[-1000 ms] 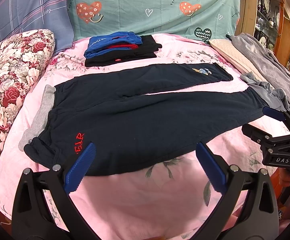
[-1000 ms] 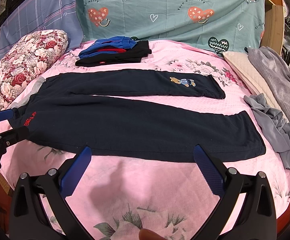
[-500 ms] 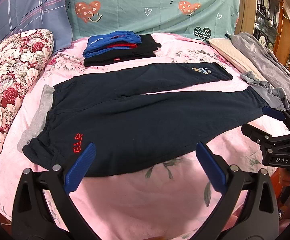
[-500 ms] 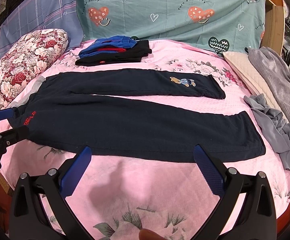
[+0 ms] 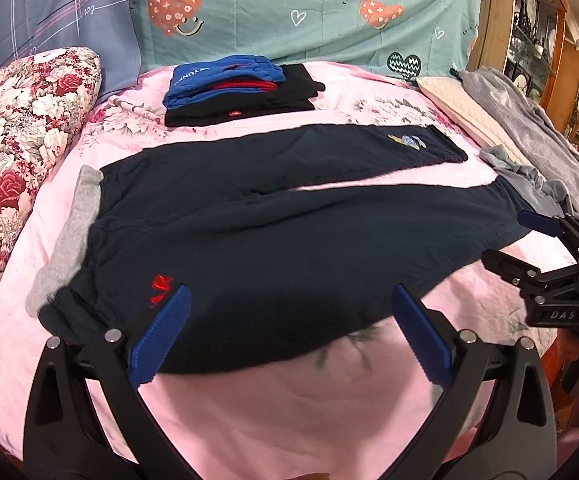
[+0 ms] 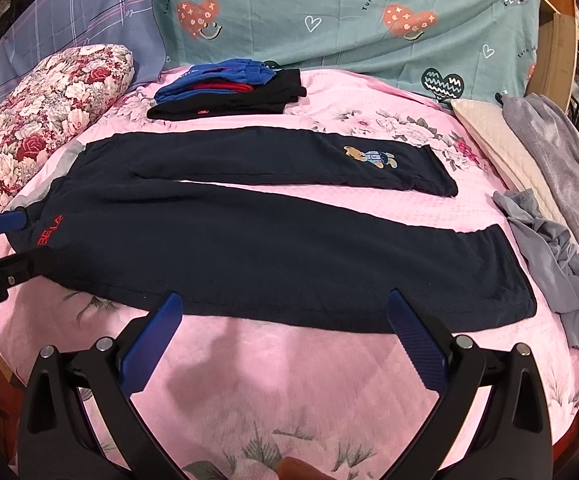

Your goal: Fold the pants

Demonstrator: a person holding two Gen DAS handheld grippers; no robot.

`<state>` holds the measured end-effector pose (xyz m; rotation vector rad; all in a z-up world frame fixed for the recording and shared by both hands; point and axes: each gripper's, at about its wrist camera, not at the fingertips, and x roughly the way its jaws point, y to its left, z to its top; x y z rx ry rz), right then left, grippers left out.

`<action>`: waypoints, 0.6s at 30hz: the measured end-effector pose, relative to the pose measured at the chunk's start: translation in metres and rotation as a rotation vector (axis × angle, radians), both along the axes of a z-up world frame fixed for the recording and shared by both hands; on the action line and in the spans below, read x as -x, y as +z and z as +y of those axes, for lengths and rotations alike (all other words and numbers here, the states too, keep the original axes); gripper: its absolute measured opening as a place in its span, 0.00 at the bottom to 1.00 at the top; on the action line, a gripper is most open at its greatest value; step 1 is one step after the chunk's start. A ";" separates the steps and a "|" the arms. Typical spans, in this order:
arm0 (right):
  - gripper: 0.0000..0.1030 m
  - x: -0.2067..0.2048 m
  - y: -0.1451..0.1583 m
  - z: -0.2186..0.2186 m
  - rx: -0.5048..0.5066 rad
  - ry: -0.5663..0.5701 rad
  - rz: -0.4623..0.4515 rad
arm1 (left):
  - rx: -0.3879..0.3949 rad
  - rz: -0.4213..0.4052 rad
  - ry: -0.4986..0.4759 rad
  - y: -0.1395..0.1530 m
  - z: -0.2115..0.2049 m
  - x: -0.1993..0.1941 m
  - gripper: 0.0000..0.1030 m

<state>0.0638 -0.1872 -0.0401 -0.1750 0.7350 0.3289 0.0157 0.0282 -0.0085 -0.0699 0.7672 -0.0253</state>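
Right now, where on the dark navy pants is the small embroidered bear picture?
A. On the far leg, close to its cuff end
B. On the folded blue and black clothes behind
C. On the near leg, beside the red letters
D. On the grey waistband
A: in the right wrist view the embroidered bear sits on the far leg of the dark navy pants, near its cuff, far from the red letters at the waist end.
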 end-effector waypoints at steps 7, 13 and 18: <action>0.99 -0.026 0.018 0.018 0.030 0.211 -0.012 | -0.059 0.022 0.055 0.018 0.095 -0.029 0.97; 0.94 -0.089 0.039 0.047 0.024 0.432 0.024 | -0.108 0.126 0.016 0.028 0.170 -0.100 0.67; 0.66 -0.153 0.038 0.090 0.079 0.574 0.061 | -0.139 0.214 -0.209 0.019 0.187 -0.183 0.62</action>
